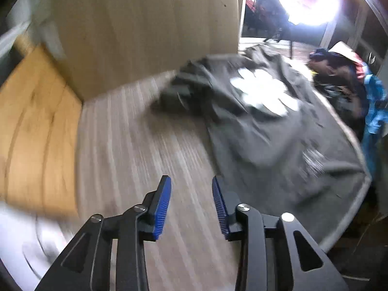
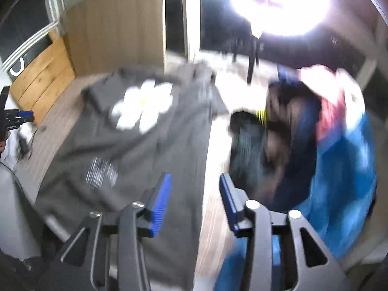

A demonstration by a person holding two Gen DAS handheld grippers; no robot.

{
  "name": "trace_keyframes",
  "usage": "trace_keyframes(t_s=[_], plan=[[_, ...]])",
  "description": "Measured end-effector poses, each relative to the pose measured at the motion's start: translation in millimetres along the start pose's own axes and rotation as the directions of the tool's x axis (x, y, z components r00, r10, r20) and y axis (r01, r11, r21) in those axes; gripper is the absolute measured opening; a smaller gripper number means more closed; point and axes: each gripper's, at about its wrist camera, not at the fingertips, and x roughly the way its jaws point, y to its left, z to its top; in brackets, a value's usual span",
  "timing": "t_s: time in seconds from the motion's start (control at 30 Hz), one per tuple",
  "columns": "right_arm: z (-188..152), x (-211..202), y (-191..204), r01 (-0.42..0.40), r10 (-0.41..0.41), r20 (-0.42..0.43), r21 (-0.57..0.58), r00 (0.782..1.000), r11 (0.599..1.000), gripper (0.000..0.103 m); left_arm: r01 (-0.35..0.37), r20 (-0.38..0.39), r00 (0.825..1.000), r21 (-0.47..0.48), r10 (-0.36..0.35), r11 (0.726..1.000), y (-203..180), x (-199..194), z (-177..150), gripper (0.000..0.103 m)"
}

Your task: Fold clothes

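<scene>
Blue-padded tongs: left gripper (image 1: 191, 181) and right gripper (image 2: 195, 179) are seen parted, with nothing between the jaws.
Grey T-shirt (image 2: 155, 131): spread on the striped table (image 1: 135, 145), white flower print up.
Handling: judged soft, light, limp; best taken at hem corners or shoulders.
Beyond: heaped clothes (image 2: 315, 131) lie beside it.
</scene>
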Motion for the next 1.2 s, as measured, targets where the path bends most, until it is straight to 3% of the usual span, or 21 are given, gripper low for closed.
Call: trace_keyframes(t_s=[0.07, 0.17, 0.33, 0.5, 0.57, 0.63, 0.77, 0.9, 0.93, 0.97, 1.0, 1.07, 1.13, 1.2], plan=[[39.4, 27.1, -3.9, 0.024, -0.024, 0.028, 0.002, 0.999, 1.000, 0.044, -0.013, -0.017, 1.000, -0.003, 0.013, 1.000, 17.1, 41.6, 38.9, 0.046], [75.3, 82.4, -17.7, 0.037, -0.037, -0.006, 0.034, 0.999, 0.999, 0.044, -0.043, -0.081, 0.996, -0.018, 0.042, 0.999, 41.9, 111.6, 75.9, 0.045], [95.8, 176.2, -41.1, 0.063, -0.051, -0.137, 0.081, 0.989, 0.995, 0.044, 0.007, -0.210, 0.977, -0.056, -0.019, 0.998, 61.9, 196.1, 90.6, 0.045], [100.9, 234.9, -69.6, 0.060, -0.024, -0.217, 0.157, 0.976, 0.986, 0.044, 0.103, -0.203, 0.973, -0.028, -0.107, 0.994, 45.0, 213.8, 100.8, 0.043], [103.4, 248.1, -76.7, 0.052, -0.013, -0.223, 0.171, 0.975, 0.984, 0.044, 0.121, -0.191, 0.974, -0.008, -0.121, 0.993, 37.4, 214.0, 103.4, 0.033], [106.2, 256.0, -80.2, 0.024, 0.018, -0.216, 0.186, 0.976, 0.982, 0.046, 0.130, -0.182, 0.975, -0.008, -0.129, 0.992, 33.8, 213.6, 104.8, 0.015], [109.1, 269.1, -73.5, 0.001, 0.037, -0.245, 0.151, 0.969, 0.989, 0.051, 0.135, -0.162, 0.977, -0.016, -0.136, 0.991, 35.5, 206.2, 105.6, 0.006], [107.9, 273.7, -72.1, -0.046, 0.080, -0.245, 0.142, 0.966, 0.989, 0.046, 0.060, -0.087, 0.994, -0.009, -0.061, 0.998, 45.4, 169.9, 111.6, 0.004], [107.6, 273.5, -72.7, -0.067, 0.101, -0.240, 0.147, 0.966, 0.987, 0.029, -0.009, -0.061, 0.998, 0.015, 0.010, 1.000, 45.9, 158.8, 113.1, 0.004], [107.5, 272.0, -73.1, -0.101, 0.136, -0.236, 0.155, 0.962, 0.983, 0.005, -0.125, -0.026, 0.992, 0.060, 0.127, 0.990, 44.4, 146.3, 114.6, 0.004], [108.2, 269.6, -72.4, -0.107, 0.141, -0.237, 0.150, 0.961, 0.983, 0.006, -0.240, 0.014, 0.971, 0.100, 0.240, 0.966, 42.9, 133.8, 116.1, 0.005], [111.6, 260.9, -71.4, -0.070, 0.095, -0.224, 0.119, 0.970, 0.990, 0.002, -0.377, 0.049, 0.926, 0.133, 0.374, 0.917, 46.7, 125.5, 116.2, 0.011], [116.3, 249.2, -71.7, 0.007, 0.008, -0.196, 0.079, 0.981, 0.997, 0.001, -0.418, -0.017, 0.905, 0.137, 0.424, 0.898, 57.8, 140.8, 109.6, 0.022], [120.9, 236.4, -80.6, 0.114, -0.099, -0.166, 0.084, 0.981, 0.990, 0.001, -0.439, -0.109, 0.884, 0.139, 0.454, 0.888, 70.5, 161.9, 101.2, 0.022]])
